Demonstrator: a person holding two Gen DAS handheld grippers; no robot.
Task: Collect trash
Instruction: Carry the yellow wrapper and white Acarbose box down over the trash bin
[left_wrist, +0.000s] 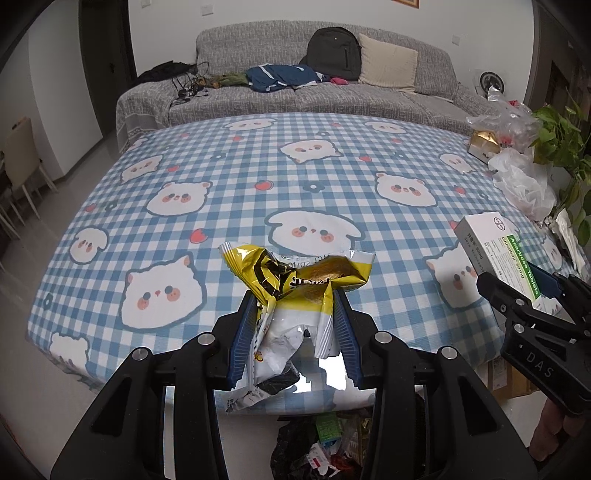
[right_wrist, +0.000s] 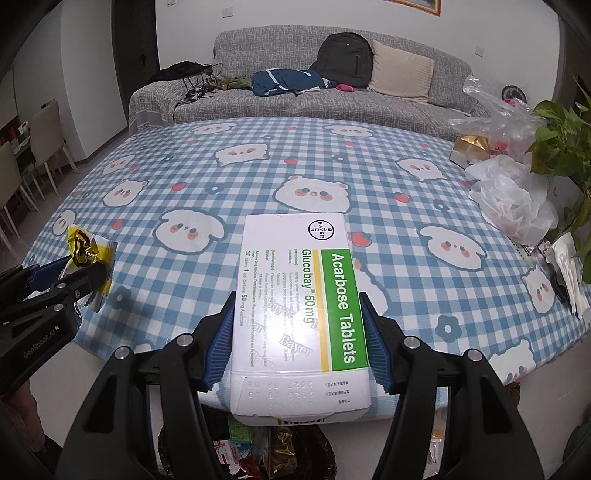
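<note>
Left gripper (left_wrist: 295, 295): blue-padded fingers (left_wrist: 242, 332) at a narrow setting, clamped on a crumpled yellow-and-white snack wrapper (left_wrist: 295, 280). The wrapper's lower, white part sits between the pads; the yellow foil top sticks out beyond the fingertips, torn open and tilted away from the camera. Wrapper is held in the air over the near edge of the bench (left_wrist: 258, 166), not resting on it.

Right gripper (right_wrist: 299, 302): fingers (right_wrist: 376, 343) set moderately wide, pressing the two long sides of a white medicine box (right_wrist: 295, 302) with a green band reading "Acarbose Tablets". Box lies flat between the pads, long axis running along the fingers; its far end with the round logo reaches well past the fingertips, its near flap end hangs back toward the camera. Also held above the near bench edge.

Both grippers sit side by side, apart from each other; each shows in the other's wrist view.

Below, just beyond the bench edge: a black trash bag (right_wrist: 258, 454) on the floor, mouth open, with mixed packaging inside. It lies under both held items.

Bench carries a blue check cloth with cartoon animals. At its far right: loose plastic bags (right_wrist: 513, 199), a gold box (right_wrist: 471, 146), a leafy plant (right_wrist: 561, 147). Grey sofa (right_wrist: 332, 99) behind.
</note>
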